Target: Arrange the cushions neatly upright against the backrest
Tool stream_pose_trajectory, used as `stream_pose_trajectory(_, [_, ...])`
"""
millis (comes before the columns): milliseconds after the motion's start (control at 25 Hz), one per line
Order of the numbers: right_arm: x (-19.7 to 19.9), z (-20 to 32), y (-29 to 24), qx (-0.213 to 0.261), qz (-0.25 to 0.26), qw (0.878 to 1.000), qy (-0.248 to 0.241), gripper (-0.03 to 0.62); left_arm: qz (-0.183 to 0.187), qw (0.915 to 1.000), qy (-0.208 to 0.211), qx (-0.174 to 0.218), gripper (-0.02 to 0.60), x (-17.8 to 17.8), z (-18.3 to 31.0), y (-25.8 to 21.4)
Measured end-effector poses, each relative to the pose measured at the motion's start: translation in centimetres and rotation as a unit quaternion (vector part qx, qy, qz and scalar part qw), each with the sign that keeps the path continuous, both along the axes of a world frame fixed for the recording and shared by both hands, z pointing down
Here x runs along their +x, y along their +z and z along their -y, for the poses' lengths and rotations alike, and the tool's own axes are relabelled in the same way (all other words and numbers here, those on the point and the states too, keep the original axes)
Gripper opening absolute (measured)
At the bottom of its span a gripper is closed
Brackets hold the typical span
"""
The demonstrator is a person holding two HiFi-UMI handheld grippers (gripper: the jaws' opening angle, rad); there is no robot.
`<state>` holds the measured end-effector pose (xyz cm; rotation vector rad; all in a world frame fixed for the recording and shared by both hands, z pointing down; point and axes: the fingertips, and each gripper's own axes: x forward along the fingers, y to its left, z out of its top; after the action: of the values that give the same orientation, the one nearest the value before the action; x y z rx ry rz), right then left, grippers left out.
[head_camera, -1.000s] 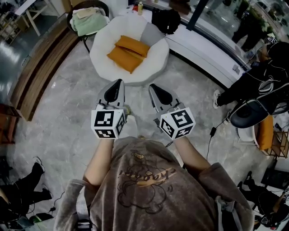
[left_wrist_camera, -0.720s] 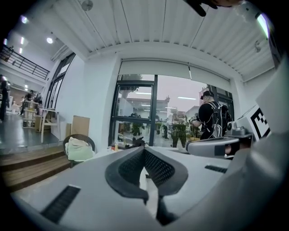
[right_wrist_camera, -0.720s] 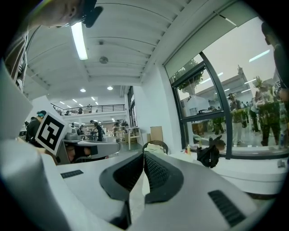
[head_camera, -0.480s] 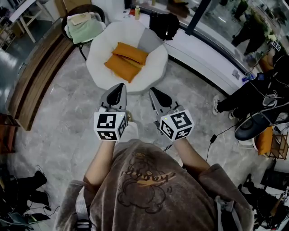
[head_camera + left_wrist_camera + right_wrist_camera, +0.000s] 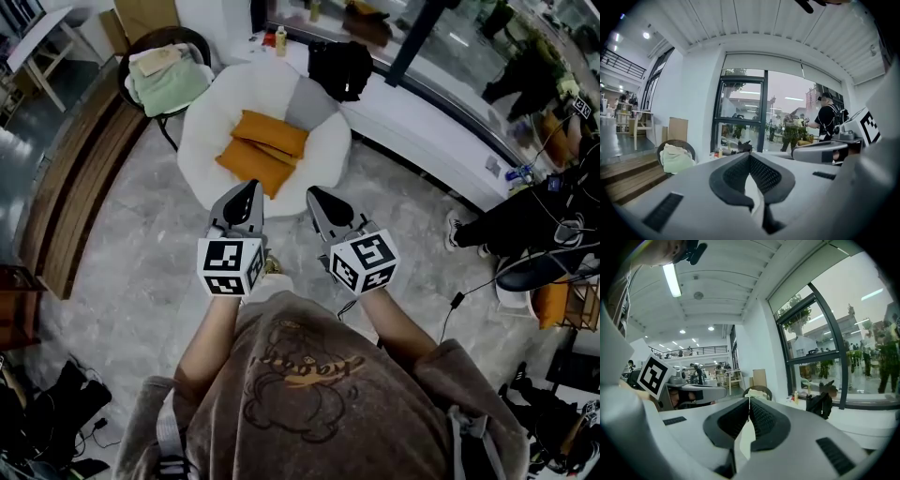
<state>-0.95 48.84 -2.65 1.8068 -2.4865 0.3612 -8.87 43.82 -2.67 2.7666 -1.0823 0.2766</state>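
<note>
Green towel [image 5: 167, 82] sat on a dark chair, far left. Round white chair [image 5: 202, 122] held both orange cushions lying flat on the seat, touching: upper orange cushion [image 5: 272, 133] and lower orange cushion [image 5: 251, 165]. Their long axes ran left-right, dipping slightly right, and neither stood against the backrest. Left tool [image 5: 247, 187] had jaws together, empty, pointed toward the chair. Grey cushion [image 5: 311, 101] sat at the backrest. Right tool [image 5: 315, 195] was likewise closed on nothing.
</note>
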Motion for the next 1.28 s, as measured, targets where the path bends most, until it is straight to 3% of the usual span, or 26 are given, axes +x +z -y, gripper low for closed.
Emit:
stream_pose_trajectory(400, [0.8, 8.5, 0.8, -0.013, -0.001, 1.0, 0.015, 0.021, 0.01, 0.9997, 0.021, -0.009, 0.005, 0.9, 8.4, 1.2])
stream_pose_trajectory(840, [3.3, 13.1, 0.7, -0.02, 0.001, 0.999, 0.043, 0.021, 0.008, 0.999, 0.037, -0.023, 0.005, 2.8, 13.6, 2.2])
stream_pose_trajectory(1280, [7.3, 19.8, 1.6, -0.022, 0.002, 1.0, 0.017, 0.021, 0.015, 0.9996, 0.016, -0.02, 0.005, 6.9, 19.5, 2.6])
